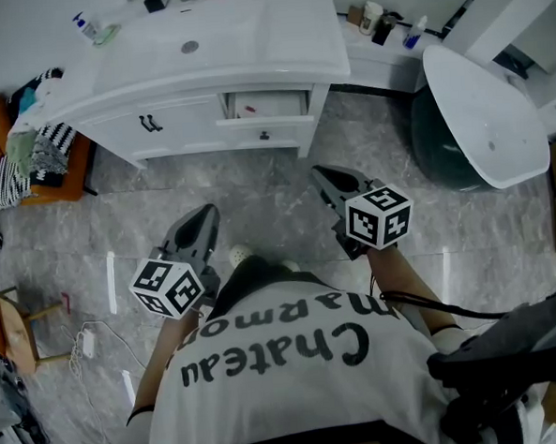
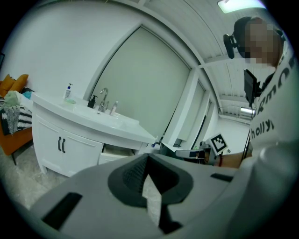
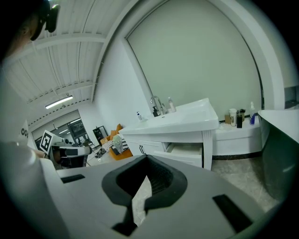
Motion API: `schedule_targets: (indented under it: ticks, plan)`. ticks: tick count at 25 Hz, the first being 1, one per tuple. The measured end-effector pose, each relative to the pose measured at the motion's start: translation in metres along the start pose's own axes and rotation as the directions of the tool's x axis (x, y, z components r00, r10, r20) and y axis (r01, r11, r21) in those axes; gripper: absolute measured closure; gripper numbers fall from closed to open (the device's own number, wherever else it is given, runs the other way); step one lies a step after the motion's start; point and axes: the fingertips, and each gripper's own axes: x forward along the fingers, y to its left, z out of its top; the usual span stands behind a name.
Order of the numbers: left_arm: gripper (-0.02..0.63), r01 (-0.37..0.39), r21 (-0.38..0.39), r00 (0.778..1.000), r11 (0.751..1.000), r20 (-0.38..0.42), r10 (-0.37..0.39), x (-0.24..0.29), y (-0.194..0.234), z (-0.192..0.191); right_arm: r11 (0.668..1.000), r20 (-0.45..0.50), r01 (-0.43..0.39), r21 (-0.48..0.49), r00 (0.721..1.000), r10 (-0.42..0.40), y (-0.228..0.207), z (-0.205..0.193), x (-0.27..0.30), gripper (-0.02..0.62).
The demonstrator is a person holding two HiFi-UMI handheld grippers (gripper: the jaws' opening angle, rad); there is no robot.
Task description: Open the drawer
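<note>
Pulled open under glossy white worktop (image 1: 296,51): shallow drawer (image 1: 267,123), dark knob (image 1: 264,135). Left gripper (image 1: 205,214), right gripper (image 1: 322,174): jaws pressed together, empty.

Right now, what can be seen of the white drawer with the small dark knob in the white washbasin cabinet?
The white drawer sits at the right end of the white washbasin cabinet, just under the countertop. It is level and partly pulled out; its pale inside shows, holding something reddish, too small to tell. The flat front looks painted and bears one small dark knob at its middle. Only the cabinet touches it.
</note>
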Motion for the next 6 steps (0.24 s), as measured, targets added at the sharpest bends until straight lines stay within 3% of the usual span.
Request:
schedule_targets:
  ticks: [6]
  plan:
    - [0.598, 0.001, 0.002, 1.000, 1.000, -0.008, -0.001, -0.0047, 0.0027, 0.0009, 1.000, 0.000, 0.009, 0.014, 1.000, -0.009, 0.0020, -0.0005, 0.0007, 0.587]
